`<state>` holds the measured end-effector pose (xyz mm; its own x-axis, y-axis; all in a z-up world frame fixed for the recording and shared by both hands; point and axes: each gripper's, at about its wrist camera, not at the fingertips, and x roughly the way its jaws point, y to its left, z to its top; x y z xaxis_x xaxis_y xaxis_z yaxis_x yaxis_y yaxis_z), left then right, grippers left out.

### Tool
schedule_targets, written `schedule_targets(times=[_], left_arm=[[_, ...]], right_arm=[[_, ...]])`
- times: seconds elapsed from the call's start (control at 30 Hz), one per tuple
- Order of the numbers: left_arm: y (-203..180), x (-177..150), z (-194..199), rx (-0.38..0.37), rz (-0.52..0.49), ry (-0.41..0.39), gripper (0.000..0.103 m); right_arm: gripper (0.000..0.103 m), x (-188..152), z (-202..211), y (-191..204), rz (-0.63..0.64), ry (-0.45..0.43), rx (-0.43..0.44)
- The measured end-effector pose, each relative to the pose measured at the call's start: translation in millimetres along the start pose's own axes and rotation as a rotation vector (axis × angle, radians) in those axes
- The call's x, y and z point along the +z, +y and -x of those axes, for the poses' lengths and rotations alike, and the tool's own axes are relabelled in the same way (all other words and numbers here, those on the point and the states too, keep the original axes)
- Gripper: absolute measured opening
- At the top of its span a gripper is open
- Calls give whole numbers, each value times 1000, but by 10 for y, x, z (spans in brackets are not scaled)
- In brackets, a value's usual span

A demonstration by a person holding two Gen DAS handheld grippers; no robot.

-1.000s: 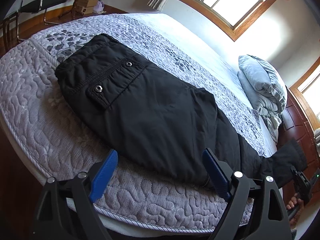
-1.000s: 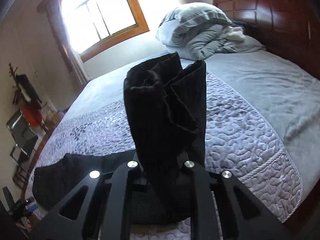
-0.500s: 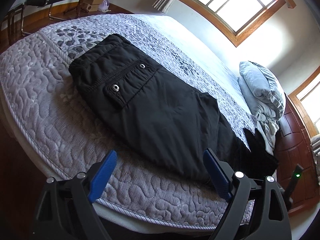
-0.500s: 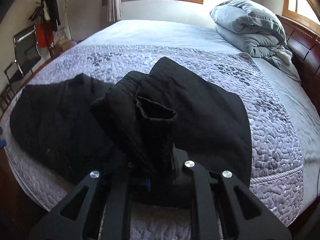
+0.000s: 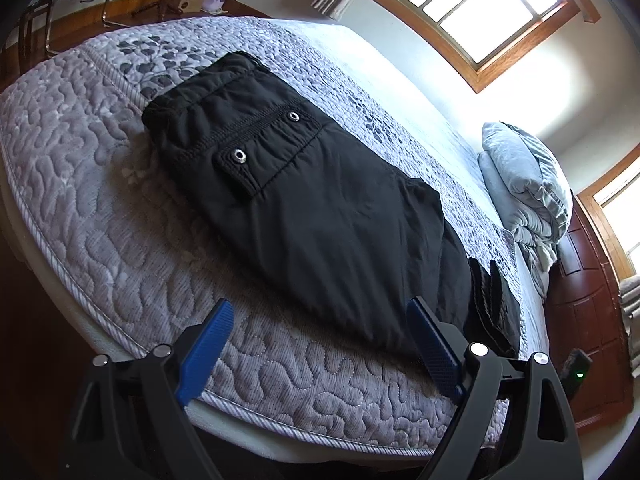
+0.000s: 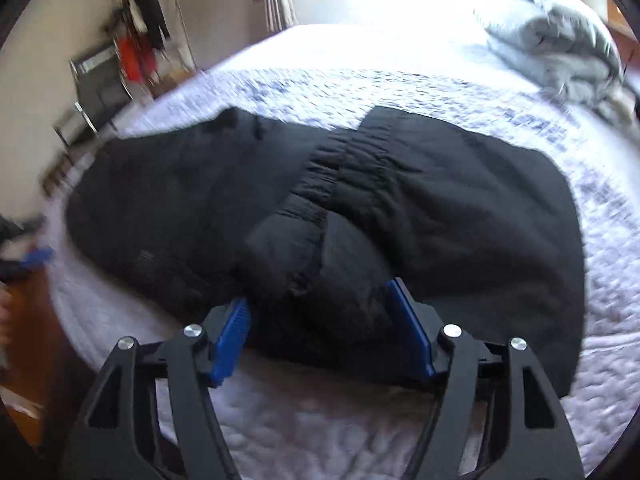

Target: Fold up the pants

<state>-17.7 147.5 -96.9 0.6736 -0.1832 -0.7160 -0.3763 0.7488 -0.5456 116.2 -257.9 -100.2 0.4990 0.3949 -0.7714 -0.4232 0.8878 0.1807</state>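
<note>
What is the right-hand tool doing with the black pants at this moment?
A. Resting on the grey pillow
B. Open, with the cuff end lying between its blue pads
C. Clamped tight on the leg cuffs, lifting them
B: the right tool is open, its blue pads spread either side of the black pants on the bed.

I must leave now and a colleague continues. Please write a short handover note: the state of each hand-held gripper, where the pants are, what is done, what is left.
Left hand-held gripper: open, empty, at the near bed edge.
Right hand-held gripper: open; cuff end of the black pants lies loose between its fingers.
Pants: on the quilted bed, legs folded over toward the waistband.
Done: first fold laid.
Left: probably flatten the bunched cuffs, then fold once more.
</note>
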Motion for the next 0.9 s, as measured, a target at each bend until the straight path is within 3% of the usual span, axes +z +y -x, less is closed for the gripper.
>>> schedule_targets(times=[0.07,0.13,0.33,0.43,0.5,0.53,0.57,0.67,0.9], left_arm=[[-10,-10,-8,-1,-1,2,89],[-12,-15,-16,-7,3,5,89],[-26,-29,-48,-11,3,10,89],[-17,-42,-69,-16,11,18,89],[-8,-48,-72,-16,12,21,89],[-1,-52,-69,-17,14,22,89],[9,-50,-66,-18,16,21,89],[53,-47,-55,-17,21,17,89],[108,-46,-65,-22,31,13,90]], right_arm=[[66,6,152,-102,-74,-35,101],[66,1,282,-190,-137,-64,123],[67,6,334,-28,-12,-51,-49],[65,-3,189,48,40,-14,-64],[54,-7,38,53,42,23,-110],[43,-5,-22,19,28,37,-118],[32,-1,-75,-30,-1,54,-105],[11,37,-118,-126,-62,60,-82],[8,215,264,32,-26,-32,-3]])
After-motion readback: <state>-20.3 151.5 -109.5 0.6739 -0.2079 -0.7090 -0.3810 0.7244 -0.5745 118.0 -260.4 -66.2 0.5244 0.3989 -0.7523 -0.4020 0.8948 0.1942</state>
